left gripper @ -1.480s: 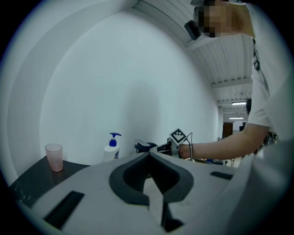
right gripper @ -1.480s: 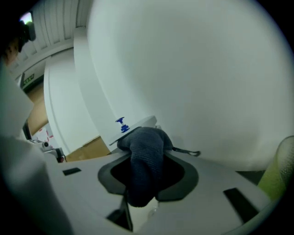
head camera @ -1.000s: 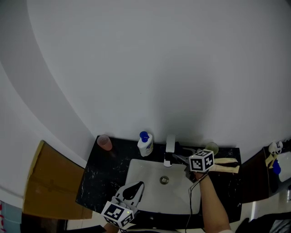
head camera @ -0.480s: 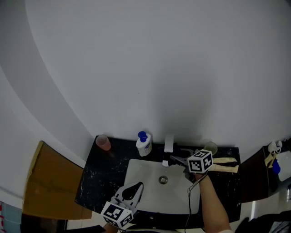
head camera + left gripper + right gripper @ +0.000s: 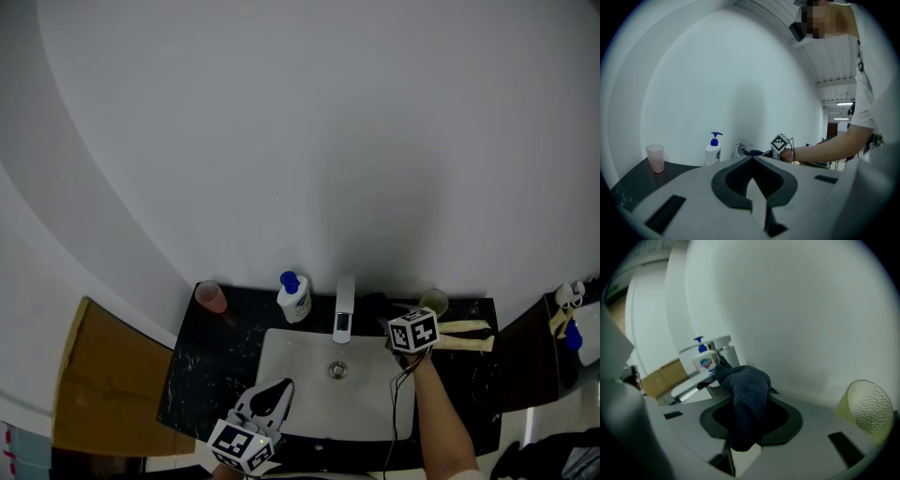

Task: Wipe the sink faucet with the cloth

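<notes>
The chrome faucet (image 5: 344, 309) stands at the back of the white sink (image 5: 281, 361). My right gripper (image 5: 386, 321) is just to the faucet's right, shut on a dark blue cloth (image 5: 747, 380) that bulges out over the jaws. In the right gripper view the faucet (image 5: 712, 348) lies a little beyond the cloth, and I cannot tell whether they touch. My left gripper (image 5: 265, 401) hovers at the sink's front left edge. Its jaws are shut with nothing between them (image 5: 752, 159).
A soap bottle (image 5: 292, 298) with a blue pump stands left of the faucet, and a pink cup (image 5: 211, 296) at the counter's far left. A green cup (image 5: 433, 303) sits behind my right gripper. A cardboard box (image 5: 103, 384) flanks the dark counter (image 5: 202, 366).
My right gripper with the cloth has drawn slightly back from the spout, which now shows in full. The left gripper stays put.
</notes>
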### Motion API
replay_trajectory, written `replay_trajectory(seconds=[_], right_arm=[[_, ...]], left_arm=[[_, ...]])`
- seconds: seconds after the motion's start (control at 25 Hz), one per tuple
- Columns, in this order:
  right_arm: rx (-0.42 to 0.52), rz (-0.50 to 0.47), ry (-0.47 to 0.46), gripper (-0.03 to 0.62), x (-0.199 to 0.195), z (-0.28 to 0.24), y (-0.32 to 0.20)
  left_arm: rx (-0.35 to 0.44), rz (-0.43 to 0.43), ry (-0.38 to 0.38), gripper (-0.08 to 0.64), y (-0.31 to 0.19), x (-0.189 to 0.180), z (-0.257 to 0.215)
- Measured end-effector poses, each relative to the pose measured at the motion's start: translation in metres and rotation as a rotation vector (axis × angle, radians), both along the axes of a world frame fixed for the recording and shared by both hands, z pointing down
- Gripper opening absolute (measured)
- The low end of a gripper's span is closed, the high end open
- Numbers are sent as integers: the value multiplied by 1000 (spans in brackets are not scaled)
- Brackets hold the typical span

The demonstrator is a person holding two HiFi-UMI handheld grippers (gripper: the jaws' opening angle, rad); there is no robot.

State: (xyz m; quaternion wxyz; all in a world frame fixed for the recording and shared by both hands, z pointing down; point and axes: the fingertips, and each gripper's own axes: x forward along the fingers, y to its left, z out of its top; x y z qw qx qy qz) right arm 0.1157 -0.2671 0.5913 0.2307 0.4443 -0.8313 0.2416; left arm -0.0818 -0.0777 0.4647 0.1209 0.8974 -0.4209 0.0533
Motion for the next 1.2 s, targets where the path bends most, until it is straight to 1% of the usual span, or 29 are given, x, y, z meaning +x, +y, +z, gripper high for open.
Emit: replay_trajectory(seconds=[0.08, 0.16, 0.2, 0.28, 0.36, 0.44, 0.56, 0.64, 0.8, 0.84, 0.92, 0.96, 1.0, 1.04, 1.2], right_arm=[[-2, 13, 177, 126, 4, 16, -3], [6, -4, 334, 126, 3, 30, -4], [5, -36, 388, 126, -2, 36, -4], [11, -124, 447, 126, -20, 44, -4], [25, -192, 460, 126, -36, 46, -8], [34, -241, 457, 126, -43, 47, -13], [84, -312, 423, 126, -47, 38, -12], [144, -339, 361, 126, -49, 21, -9], [282, -340, 219, 126, -50, -32, -8], [322, -330, 172, 126, -49, -50, -8], [390, -288, 51, 126, -45, -86, -11], [407, -268, 22, 124, -42, -97, -12], [407, -259, 41, 124, -38, -99, -15], [388, -260, 101, 124, -34, -92, -17], [219, -324, 453, 124, -26, -17, -13]], left_arm=[[-1, -11, -10, 2, -2, 0, -4], [-1, -26, -20, 2, -3, -2, -8], [0, -31, -21, 2, -3, -4, -8], [3, -40, -22, 2, -2, -9, -3], [2, -48, -24, 2, -2, -15, 2], [-6, -59, -30, 2, -2, -18, 3], [-21, -77, -44, 2, -4, -18, -3], [-23, -71, -41, 2, -5, -15, -1], [-24, -54, -39, 2, -11, -6, -2], [-21, -47, -36, 2, -11, -5, 0], [-14, -34, -28, 2, -11, -2, 5], [-14, -34, -29, 2, -11, -2, 3], [-15, -36, -31, 2, -13, -1, 0], [-16, -37, -30, 2, -13, -2, -1], [-19, -33, -22, 2, -10, -4, 5]])
